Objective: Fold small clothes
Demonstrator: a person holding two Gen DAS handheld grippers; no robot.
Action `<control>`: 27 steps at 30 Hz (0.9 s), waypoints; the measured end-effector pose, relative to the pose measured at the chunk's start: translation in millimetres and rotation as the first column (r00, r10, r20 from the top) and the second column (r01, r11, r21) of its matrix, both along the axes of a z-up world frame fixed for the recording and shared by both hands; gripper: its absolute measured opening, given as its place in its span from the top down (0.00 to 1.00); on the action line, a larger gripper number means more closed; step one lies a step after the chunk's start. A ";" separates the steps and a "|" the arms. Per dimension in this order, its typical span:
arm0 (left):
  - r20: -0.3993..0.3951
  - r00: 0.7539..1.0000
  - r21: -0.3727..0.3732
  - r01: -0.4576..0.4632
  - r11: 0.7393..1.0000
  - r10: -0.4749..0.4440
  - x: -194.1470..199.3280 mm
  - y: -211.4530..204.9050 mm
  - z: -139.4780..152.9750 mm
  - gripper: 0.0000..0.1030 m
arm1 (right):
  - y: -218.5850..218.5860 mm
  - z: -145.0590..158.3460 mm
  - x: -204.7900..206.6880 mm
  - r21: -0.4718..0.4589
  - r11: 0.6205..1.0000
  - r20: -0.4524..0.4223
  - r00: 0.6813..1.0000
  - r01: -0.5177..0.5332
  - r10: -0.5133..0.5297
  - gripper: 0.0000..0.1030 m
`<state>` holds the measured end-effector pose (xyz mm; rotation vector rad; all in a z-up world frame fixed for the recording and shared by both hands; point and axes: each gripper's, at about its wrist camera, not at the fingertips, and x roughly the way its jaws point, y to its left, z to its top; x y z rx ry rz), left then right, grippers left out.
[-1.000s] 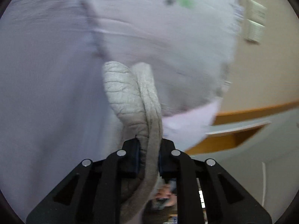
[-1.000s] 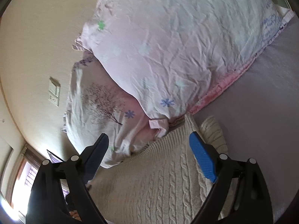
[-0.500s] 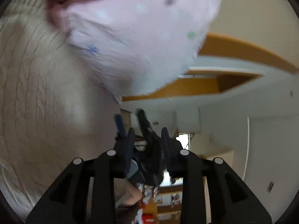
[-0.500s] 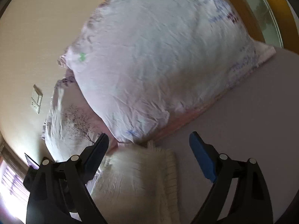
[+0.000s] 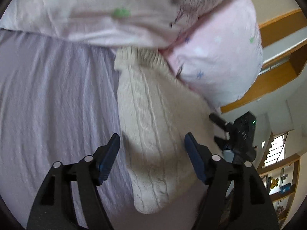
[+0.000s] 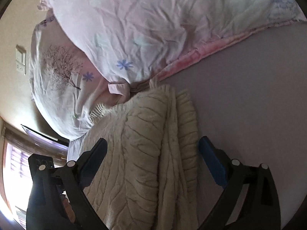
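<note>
A cream cable-knit sweater [image 5: 151, 126] lies folded on the lilac bed sheet [image 5: 53, 99], its ribbed end against the pillows. My left gripper [image 5: 152, 146] is open, with its jaws spread on either side of the sweater and holding nothing. In the right wrist view the same sweater [image 6: 145, 153] lies below my right gripper [image 6: 151, 149], which is open and empty, jaws wide apart above the knit. The right gripper's body [image 5: 239, 134] shows at the right of the left wrist view.
Two pink floral pillows [image 6: 153, 25] are stacked at the head of the bed, touching the sweater's far end. The bare sheet [image 6: 249, 88] stretches to the right. A wall switch [image 6: 21, 59] and a window [image 6: 13, 164] are at the left. Wooden shelves [image 5: 280, 44] are at the right.
My left gripper let go of the knit fabric it pinched a second ago and has opened wide. The sweater now lies flat on the sheet. My right gripper stayed open and shifted over the sweater.
</note>
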<state>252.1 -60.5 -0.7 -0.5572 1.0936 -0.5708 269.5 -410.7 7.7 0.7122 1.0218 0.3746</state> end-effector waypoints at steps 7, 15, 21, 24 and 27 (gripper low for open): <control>0.006 1.000 -0.064 -0.007 0.998 0.008 17.5 -10.6 -14.9 0.24 | 9.9 -0.8 -1.1 -0.050 0.999 0.035 0.999 -0.018 0.020 0.39; 0.079 0.994 -0.057 0.085 0.995 -0.080 0.3 23.6 18.7 0.61 | 27.2 13.6 -13.0 0.184 0.974 0.138 0.985 -0.132 0.108 0.66; 0.203 0.978 0.188 -0.001 0.982 -0.038 -36.2 78.3 37.3 0.52 | 119.1 16.0 -18.0 -0.081 0.950 0.092 0.946 -0.303 0.310 0.50; 0.243 0.968 0.217 -0.112 0.970 0.058 -48.0 98.3 33.7 0.44 | 117.9 28.3 -24.3 -0.225 0.949 0.119 0.960 -0.222 0.252 0.30; 0.378 0.917 0.214 -0.219 0.952 0.126 -68.2 107.7 47.6 0.33 | 87.8 49.0 -35.7 -0.138 0.983 0.264 0.952 -0.120 0.153 0.30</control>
